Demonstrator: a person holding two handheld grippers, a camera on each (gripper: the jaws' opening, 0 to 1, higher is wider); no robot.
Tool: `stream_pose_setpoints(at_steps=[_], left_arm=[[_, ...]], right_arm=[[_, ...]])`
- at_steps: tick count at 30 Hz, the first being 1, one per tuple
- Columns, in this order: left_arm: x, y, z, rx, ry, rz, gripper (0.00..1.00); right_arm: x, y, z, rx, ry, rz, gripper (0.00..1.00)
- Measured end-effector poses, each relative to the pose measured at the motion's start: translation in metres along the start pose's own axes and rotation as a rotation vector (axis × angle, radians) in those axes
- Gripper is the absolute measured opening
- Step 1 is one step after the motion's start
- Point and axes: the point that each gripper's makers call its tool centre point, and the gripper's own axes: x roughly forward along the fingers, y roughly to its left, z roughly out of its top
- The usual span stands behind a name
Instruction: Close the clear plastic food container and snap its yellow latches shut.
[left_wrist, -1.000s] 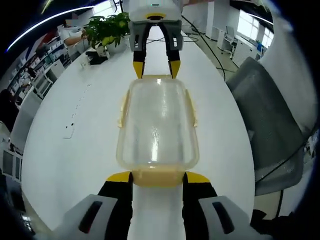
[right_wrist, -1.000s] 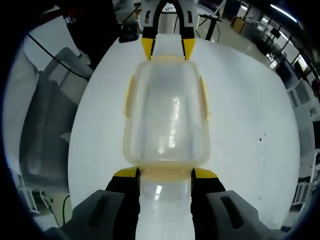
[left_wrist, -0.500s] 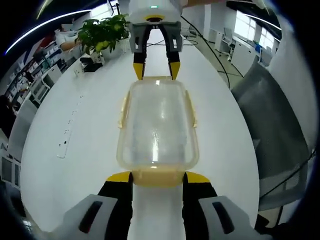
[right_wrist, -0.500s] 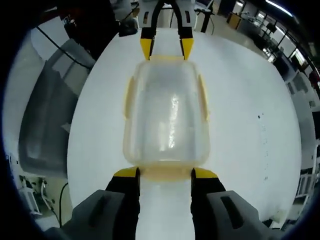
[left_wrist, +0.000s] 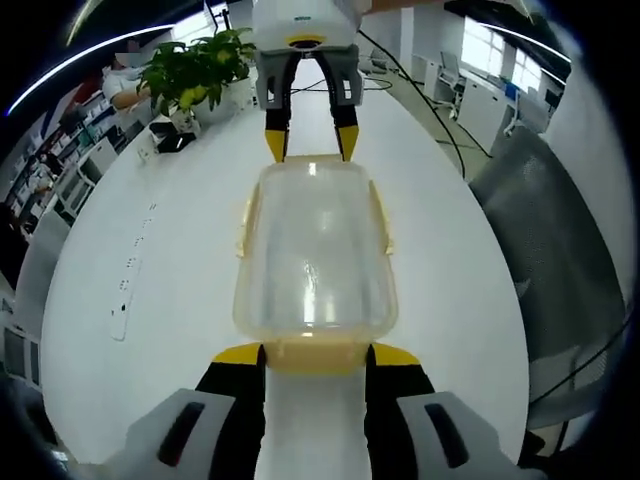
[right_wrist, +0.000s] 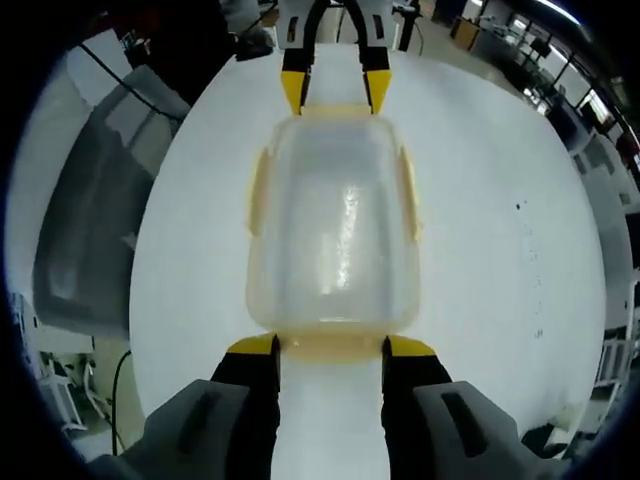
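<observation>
A clear plastic food container (left_wrist: 312, 250) with its lid on lies lengthwise between my two grippers over the white table (left_wrist: 150, 260). Yellow side latches (left_wrist: 243, 215) stick out along both long sides. My left gripper (left_wrist: 316, 355) is shut on the near yellow end latch (left_wrist: 316, 350), one jaw at each side of it. Opposite it, my right gripper (left_wrist: 308, 143) holds the far end. In the right gripper view the same container (right_wrist: 335, 220) runs from the right gripper (right_wrist: 330, 348), which clamps the near end latch, to the left gripper (right_wrist: 333, 92) at the far end.
A potted plant (left_wrist: 195, 65) stands on the far left of the table, with a white power strip (left_wrist: 122, 320) nearer on the left. A grey mesh chair (left_wrist: 570, 270) stands off the table's right edge, and it is the chair (right_wrist: 85, 210) at the left in the right gripper view.
Both views have drifted over the table and room. The container keeps the same place between the two grippers, and both grips look unchanged.
</observation>
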Motion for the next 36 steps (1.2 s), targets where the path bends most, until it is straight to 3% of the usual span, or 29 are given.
stream_pose_setpoints(at_steps=[13, 36], left_arm=[[0.011, -0.002, 0.002, -0.007, -0.001, -0.014, 0.32], [0.015, -0.005, -0.003, -0.015, 0.008, -0.025, 0.33]], right_arm=[[0.006, 0.001, -0.010, 0.003, 0.014, 0.023, 0.36], [0.010, -0.001, -0.010, 0.012, 0.014, 0.037, 0.36]])
